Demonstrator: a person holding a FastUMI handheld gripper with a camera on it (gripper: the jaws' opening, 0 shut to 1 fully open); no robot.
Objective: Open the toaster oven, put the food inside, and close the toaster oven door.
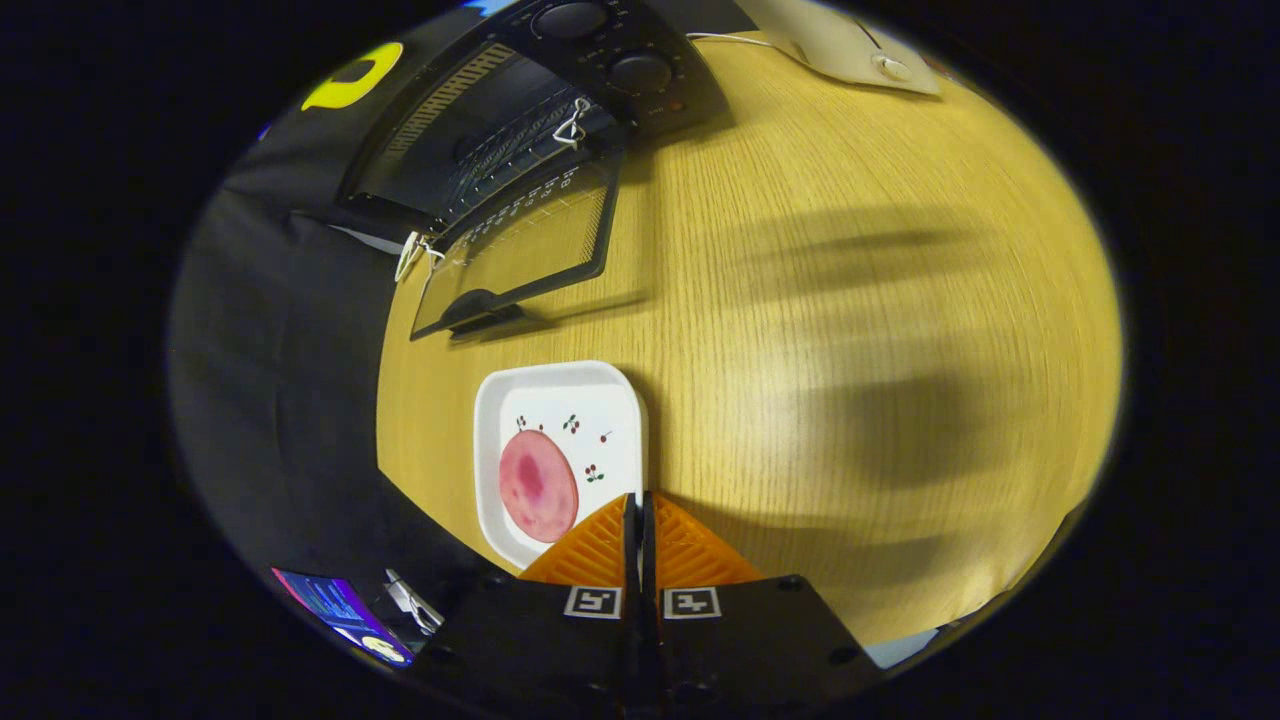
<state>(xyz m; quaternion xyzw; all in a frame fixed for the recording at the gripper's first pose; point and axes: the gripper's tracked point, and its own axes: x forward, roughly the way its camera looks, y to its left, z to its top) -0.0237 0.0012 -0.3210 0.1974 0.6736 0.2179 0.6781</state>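
Gripper (640, 500) above a wooden table (850, 330), fingers pressed together and empty.

The toaster oven (520, 110) stands at the far end of the table with its glass door (520, 255) let down flat; two dials sit on its control panel. A round pink slice of meat (538, 486) lies on a white square plate (590, 400) printed with cherries, just beside the fingertips. A white device (850, 45) rests beyond the oven.

Black toaster oven (520, 130) door open; pink food (538, 486) on plate (600, 400).

Food (538, 486) on plate (600, 395), before toaster oven (500, 130)
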